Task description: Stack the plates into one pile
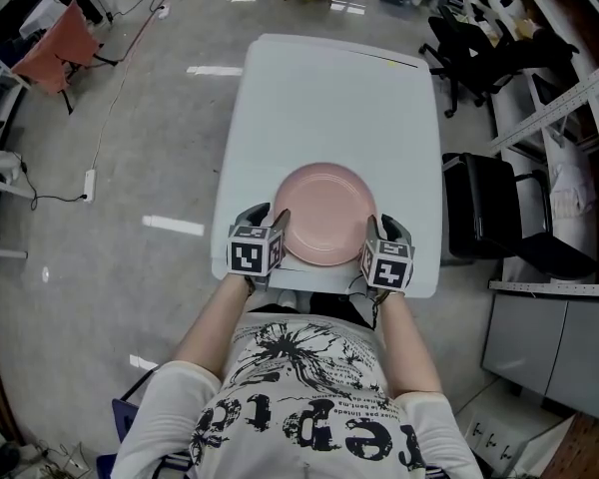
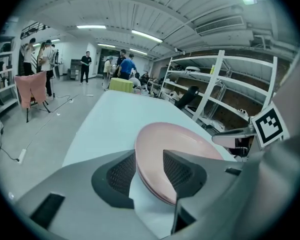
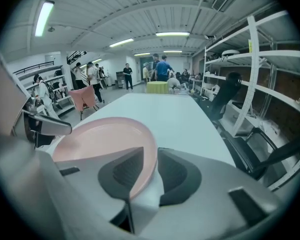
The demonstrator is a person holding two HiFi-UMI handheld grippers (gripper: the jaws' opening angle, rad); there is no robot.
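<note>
Plates (image 2: 175,139) first: the pink pile's rim sits between the jaws of my left gripper (image 2: 150,159), and the jaws stand wide, not clamped, one pad above the rim and one below. At least two layered rims show there, so I judge the stack made and the release is the step in hand. Right gripper (image 3: 150,156) is the same, jaws parted around the opposite rim with a gap on the outer side and nothing pinched. From the head view the two grippers flank the pile left and right, and it rests on the white table (image 1: 319,98) at the near end, close to the edge by me. To do this well I keep both jaws open as they are and draw each gripper straight out sideways, level with the rim, so no pad catches the top plate and lifts or slides it. Both go out together and slowly, so the pile isn't pushed one way. I avoid any pull toward me, since the table edge is near. The far tabletop is free, and I can't count the plates exactly.
</note>
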